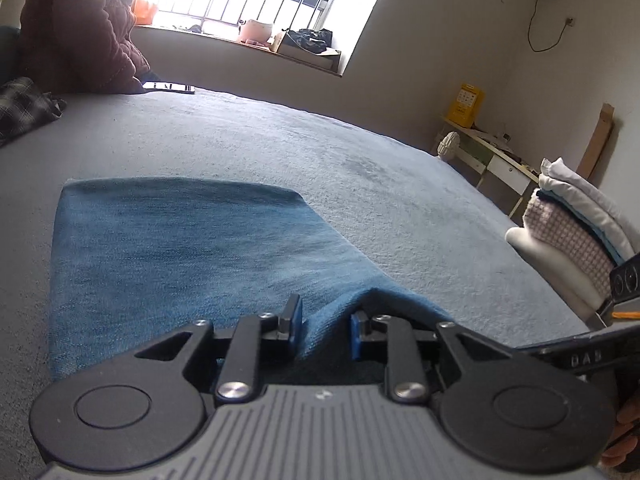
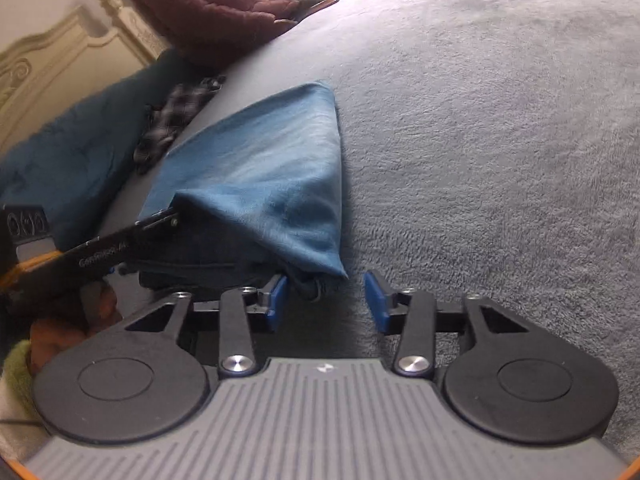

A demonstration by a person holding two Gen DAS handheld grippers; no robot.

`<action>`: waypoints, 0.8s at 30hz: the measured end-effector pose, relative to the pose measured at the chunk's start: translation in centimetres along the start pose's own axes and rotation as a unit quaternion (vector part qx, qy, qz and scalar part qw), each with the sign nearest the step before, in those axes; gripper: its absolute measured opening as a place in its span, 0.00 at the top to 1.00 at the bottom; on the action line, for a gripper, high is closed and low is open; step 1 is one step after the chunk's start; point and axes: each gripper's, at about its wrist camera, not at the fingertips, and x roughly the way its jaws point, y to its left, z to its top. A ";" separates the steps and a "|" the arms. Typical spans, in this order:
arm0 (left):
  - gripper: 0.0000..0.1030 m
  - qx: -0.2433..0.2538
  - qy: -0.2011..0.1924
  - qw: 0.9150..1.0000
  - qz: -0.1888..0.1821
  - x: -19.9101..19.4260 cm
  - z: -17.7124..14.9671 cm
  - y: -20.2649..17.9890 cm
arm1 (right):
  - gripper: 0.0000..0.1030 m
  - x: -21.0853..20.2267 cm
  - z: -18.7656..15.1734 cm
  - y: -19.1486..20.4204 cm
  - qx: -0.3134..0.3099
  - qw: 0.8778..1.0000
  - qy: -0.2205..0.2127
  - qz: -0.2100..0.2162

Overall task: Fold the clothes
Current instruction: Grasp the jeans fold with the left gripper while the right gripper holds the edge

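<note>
- Left wrist view: the left gripper (image 1: 325, 326) is seen with a ridge of the blue garment (image 1: 168, 256) pinched up between its blue pads (image 1: 297, 320); the jaws are drawn close around the cloth, which is raised into a peak at the near edge of the bed (image 1: 360, 168).
- The rest of the blue garment is spread flat on the grey bed cover, with its far edge lying straight, well short of the bed's far side.
- Right wrist view: the right gripper (image 2: 325, 298) is held wide apart just above the bed cover, with nothing between its fingers; the garment's lifted near corner (image 2: 320, 268) hangs just beside its left pad.
- The other gripper's black arm is seen from the left, reaching under the raised fold.
- A plaid cloth (image 2: 176, 120) and a dark red padded jacket (image 2: 208, 4) are seen at the bed's far left edge, beside a dark teal blanket (image 2: 76, 156).
- A stack of folded laundry (image 1: 576, 216) is seen off the bed's right edge.
</note>
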 end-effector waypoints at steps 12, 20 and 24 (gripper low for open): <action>0.52 0.136 0.011 0.990 -0.026 -1.1 -1.3 -4.1 | 0.86 -1.5 0.5 0.0 0.029 0.998 -0.054 0.033; 0.43 0.215 0.018 0.976 0.007 -0.5 -1.9 -6.1 | 0.86 -1.3 0.7 -1.0 0.044 0.996 -0.061 0.039; 0.43 0.217 0.022 0.976 0.019 -0.2 -1.8 -6.0 | 0.86 -1.4 0.7 -1.0 0.040 0.996 -0.061 0.042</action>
